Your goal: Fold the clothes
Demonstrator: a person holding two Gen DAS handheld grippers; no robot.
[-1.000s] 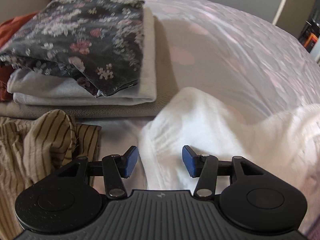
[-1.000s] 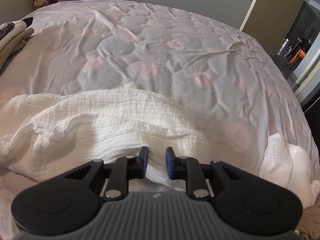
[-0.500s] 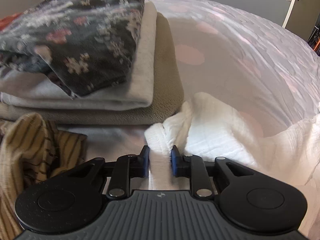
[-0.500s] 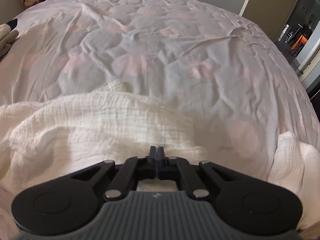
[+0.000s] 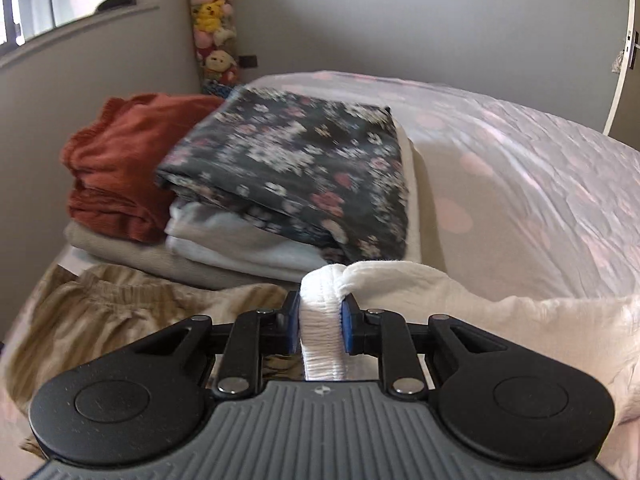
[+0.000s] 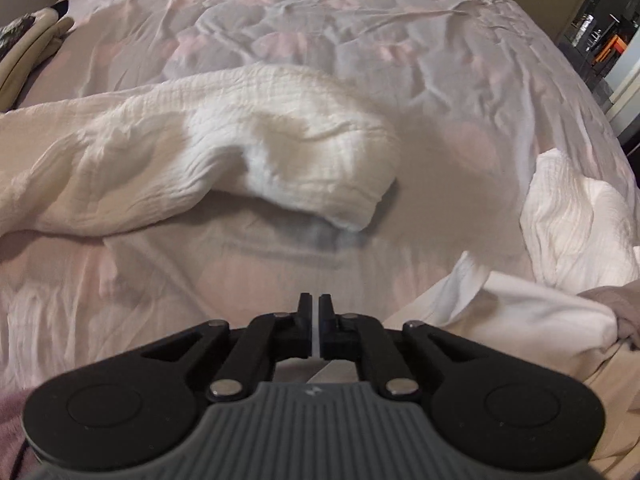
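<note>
Bed [image 6: 400, 40] holds the white garment [image 6: 224, 148], rumpled and draped across the sheet, a stack of folded clothes [image 5: 304, 168] at the far left corner and a striped piece [image 5: 120, 312] just beside it. Left gripper [image 5: 320, 322] is clamped on a bunched white edge [image 5: 322, 312] lifted off the bed; right gripper [image 6: 315, 326] has its jaws nearly closed with a thin gap, and I can't tell if any cloth is caught there. To do this well I'd say keep the held edge taut, get a matching grip on the opposite corner, and spread the cloth flat, clear of the stack, before creasing.
</note>
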